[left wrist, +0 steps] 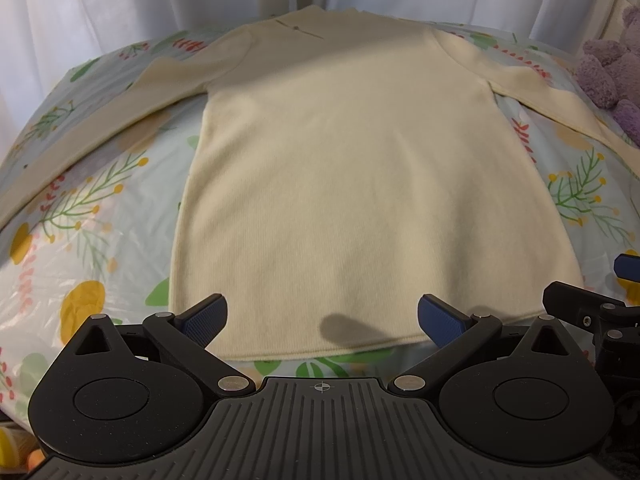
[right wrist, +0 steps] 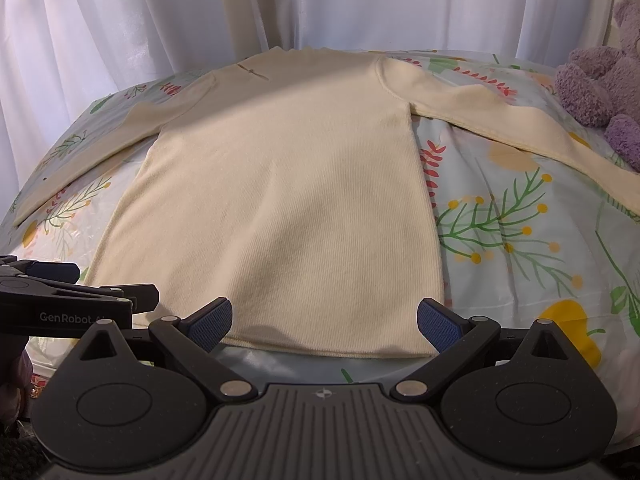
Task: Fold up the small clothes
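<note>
A cream long-sleeved knit top (left wrist: 340,168) lies flat on a floral cloth, hem toward me, both sleeves spread out to the sides. In the right wrist view the same top (right wrist: 280,200) fills the middle. My left gripper (left wrist: 322,318) hovers open just above the hem, near its middle. Over the hem's right part, my right gripper (right wrist: 324,320) stands open, its right fingertip close to the right hem corner. Neither holds anything. The right gripper's edge (left wrist: 592,312) shows at the right of the left wrist view, and the left gripper's side (right wrist: 60,300) at the left of the right wrist view.
The floral cloth (right wrist: 520,240) covers the surface under the top. A purple plush toy (right wrist: 600,84) sits at the far right, touching the right sleeve. White curtains (right wrist: 160,20) hang along the back edge.
</note>
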Demonstrator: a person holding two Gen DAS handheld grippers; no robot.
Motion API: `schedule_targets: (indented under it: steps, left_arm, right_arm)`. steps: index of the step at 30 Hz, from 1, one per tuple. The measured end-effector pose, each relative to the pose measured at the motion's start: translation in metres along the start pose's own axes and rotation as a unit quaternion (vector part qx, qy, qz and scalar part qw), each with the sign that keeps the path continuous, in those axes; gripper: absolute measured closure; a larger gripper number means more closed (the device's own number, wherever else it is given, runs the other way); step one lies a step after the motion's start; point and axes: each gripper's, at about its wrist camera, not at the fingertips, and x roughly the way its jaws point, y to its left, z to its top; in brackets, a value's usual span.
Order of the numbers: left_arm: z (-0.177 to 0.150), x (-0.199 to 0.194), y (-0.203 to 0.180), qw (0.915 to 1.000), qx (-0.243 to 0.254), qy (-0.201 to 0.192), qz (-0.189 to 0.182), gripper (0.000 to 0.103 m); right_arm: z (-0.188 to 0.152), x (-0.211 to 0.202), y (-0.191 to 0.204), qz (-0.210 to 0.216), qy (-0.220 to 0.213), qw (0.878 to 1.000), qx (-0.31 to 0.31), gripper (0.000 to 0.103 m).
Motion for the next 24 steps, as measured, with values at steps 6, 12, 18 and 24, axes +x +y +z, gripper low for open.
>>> schedule_targets:
  steps: [6, 12, 18, 24]
  left_arm:
    - [-0.0001, 0.0002, -0.0005, 1.0000, 0.000, 0.001, 0.000, 0.000]
    - [-0.0003, 0.0003, -0.0011, 1.0000, -0.002, 0.003, 0.000, 0.000]
    - [0.0008, 0.0009, -0.0013, 1.0000, -0.002, 0.005, -0.001, 0.000]
    - [0.0027, 0.0020, -0.0008, 1.0000, -0.003, 0.008, -0.001, 0.000]
  right_arm:
    - [0.0009, 0.0003, -0.0001, 0.000, -0.001, 1.000, -0.002, 0.004]
    - [0.0014, 0.0005, 0.0000, -0.001, 0.000, 1.000, -0.002, 0.004]
    - [0.0015, 0.0009, 0.0001, -0.001, 0.001, 1.000, -0.004, 0.004]
    - [0.0027, 0.0013, 0.0013, -0.001, 0.002, 1.000, -0.004, 0.004]
